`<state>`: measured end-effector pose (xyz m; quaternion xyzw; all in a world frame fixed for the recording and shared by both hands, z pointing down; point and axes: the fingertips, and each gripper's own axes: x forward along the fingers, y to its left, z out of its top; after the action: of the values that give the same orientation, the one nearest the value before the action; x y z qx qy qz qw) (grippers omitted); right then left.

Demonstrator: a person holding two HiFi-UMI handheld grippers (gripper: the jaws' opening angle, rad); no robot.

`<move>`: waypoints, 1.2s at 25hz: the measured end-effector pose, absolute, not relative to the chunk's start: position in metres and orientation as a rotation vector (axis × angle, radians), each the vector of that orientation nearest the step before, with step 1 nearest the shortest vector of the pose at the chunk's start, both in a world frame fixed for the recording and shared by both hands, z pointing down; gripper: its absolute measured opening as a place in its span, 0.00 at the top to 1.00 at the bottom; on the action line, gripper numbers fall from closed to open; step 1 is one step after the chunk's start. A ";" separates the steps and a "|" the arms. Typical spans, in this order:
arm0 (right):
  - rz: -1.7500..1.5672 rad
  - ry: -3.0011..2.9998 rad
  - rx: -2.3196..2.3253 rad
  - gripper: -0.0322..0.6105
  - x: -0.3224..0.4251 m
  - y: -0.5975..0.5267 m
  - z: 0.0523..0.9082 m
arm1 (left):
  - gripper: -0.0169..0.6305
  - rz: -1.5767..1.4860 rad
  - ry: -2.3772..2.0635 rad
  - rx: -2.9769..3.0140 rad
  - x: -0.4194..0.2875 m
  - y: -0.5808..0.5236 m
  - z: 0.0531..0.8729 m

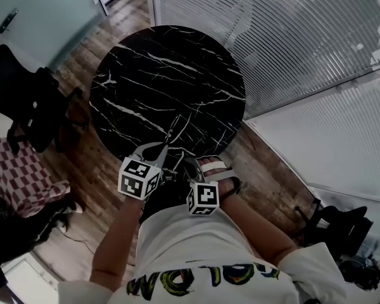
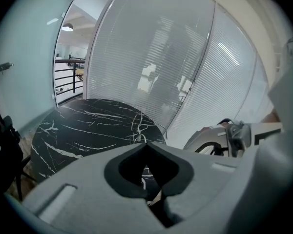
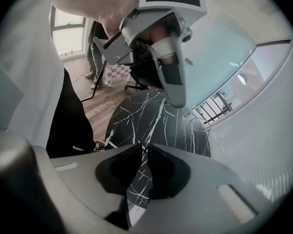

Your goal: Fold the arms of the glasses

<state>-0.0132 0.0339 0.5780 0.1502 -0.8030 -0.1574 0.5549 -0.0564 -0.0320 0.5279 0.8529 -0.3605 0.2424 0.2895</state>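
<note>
Left gripper [image 2: 146, 143], jaws closed, apparently pinches thin wire-framed glasses [image 3: 199, 124] steady at the round black marble table's [image 1: 171, 75] near edge. Right gripper [image 3: 140, 148], narrowly parted and empty, is poised to fold.

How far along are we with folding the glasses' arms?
Done: the left hand-held gripper is shut on the thin-framed glasses above the black table. In hand: the right hand-held gripper hovers beside it, jaws slightly apart with nothing between. Remaining: apparently both folds; a thin arm seems to stick out in the head view, though it's too fine to be sure.
</note>
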 end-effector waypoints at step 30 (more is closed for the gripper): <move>0.188 -2.086 0.692 0.89 0.026 -0.003 0.599 | 0.97 0.608 -0.877 2.080 -0.057 -0.058 0.676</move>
<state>0.0263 -0.0035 0.5985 0.2801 -0.8439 0.0762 0.4511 -0.0569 -0.0580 0.6760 0.8188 -0.3452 0.2395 0.3912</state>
